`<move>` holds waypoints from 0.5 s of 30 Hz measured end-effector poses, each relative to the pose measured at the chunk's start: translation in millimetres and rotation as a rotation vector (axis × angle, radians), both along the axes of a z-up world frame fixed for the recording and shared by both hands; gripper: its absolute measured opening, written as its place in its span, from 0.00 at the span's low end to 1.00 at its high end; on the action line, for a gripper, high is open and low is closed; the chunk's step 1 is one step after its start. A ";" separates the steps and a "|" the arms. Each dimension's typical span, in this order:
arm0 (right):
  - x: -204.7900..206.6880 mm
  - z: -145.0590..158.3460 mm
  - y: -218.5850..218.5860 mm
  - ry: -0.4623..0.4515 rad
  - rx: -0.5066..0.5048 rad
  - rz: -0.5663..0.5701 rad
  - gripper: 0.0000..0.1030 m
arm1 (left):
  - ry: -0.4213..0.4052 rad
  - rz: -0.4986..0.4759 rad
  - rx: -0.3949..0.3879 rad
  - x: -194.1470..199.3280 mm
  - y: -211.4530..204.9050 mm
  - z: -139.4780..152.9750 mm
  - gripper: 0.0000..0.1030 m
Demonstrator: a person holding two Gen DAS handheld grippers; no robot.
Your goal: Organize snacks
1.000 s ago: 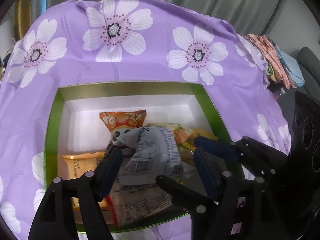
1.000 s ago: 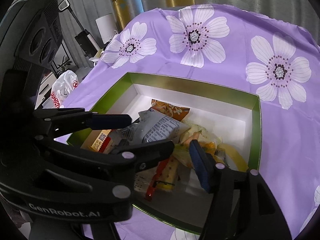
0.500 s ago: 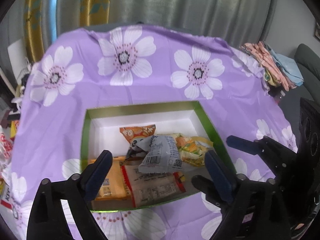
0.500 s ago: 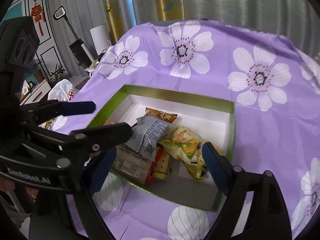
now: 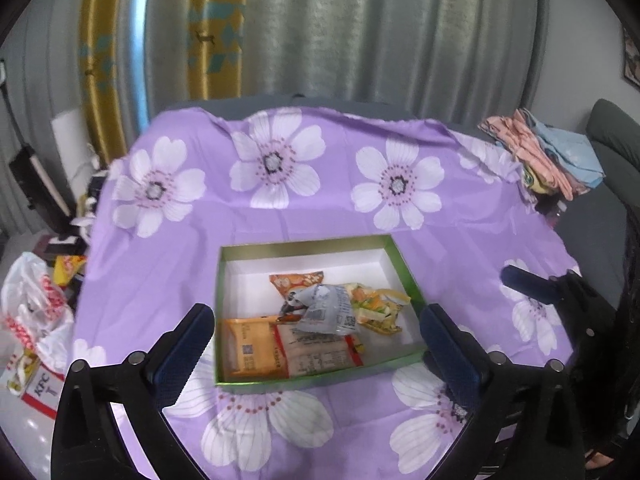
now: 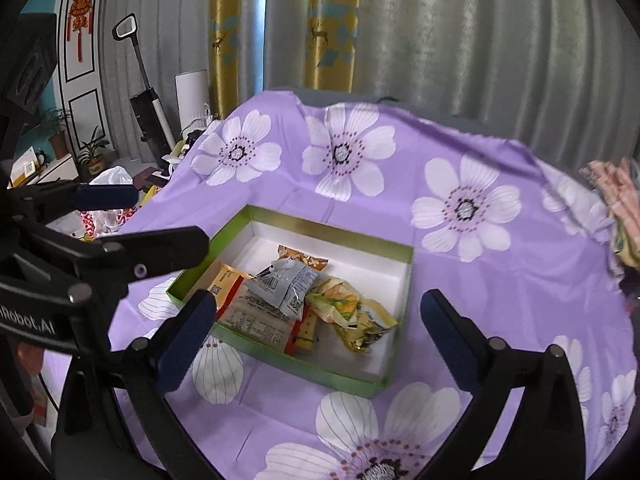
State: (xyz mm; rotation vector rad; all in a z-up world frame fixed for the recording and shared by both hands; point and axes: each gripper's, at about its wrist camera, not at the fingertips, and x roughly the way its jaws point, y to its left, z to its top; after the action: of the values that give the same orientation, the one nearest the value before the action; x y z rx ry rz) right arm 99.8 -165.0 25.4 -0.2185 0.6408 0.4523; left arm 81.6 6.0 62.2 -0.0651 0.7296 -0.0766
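1. Left wrist view: a purple tablecloth (image 5: 320, 208) printed with large white flowers covers the whole table, with grey and gold curtains (image 5: 360, 32) hanging behind it.
2. A shallow green box (image 5: 394, 363) with a white interior sits open on the cloth, near the front middle of the table; in the right wrist view the same green box (image 6: 344, 378) lies angled, one corner toward the camera.
3. The left gripper (image 5: 316, 344) hangs above the cloth on the near side of the box, released, its blue-padded fingers spread wide and holding nothing; the box shows between them.
4. The right gripper (image 6: 320, 332) is likewise spread wide and empty, framing the box from its own side. In the left wrist view it appears at the right edge, apart from the box.
5. All the snacks lie inside the box, crowded toward its front half. A pale packet with red trim (image 5: 320, 354) lies flat along the front wall, with an orange packet (image 5: 248, 346) just beside it in the left front corner.
6. A crumpled grey packet (image 5: 326, 310) rests on top of the pile, overlapping the pale one.
7. A yellow-green wrapper (image 5: 378, 308) lies to the right of the grey packet, touching it.
8. A small orange bag (image 5: 296, 280) pokes out behind the grey packet, toward the box's bare white back.
9. Off the table at the left sits a white and red plastic bag (image 5: 36, 312); folded cloths (image 5: 544, 156) are stacked at the far right corner.
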 end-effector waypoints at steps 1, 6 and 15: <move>-3.8 3.5 -0.9 -0.004 0.001 -0.002 1.00 | -0.006 0.016 0.016 -4.0 -0.4 3.8 0.99; -29.1 22.5 -5.4 -0.040 0.008 -0.007 1.00 | -0.035 0.014 0.004 -24.7 0.9 19.9 0.99; -57.7 47.2 -5.2 -0.092 0.006 -0.014 1.00 | -0.085 0.044 0.052 -55.5 -0.9 38.1 0.99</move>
State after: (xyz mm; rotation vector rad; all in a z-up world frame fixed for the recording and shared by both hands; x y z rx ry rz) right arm 42.1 -170.2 72.6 -0.2283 0.5502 0.4281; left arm 26.2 5.1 100.3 -0.0277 0.6447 -0.0176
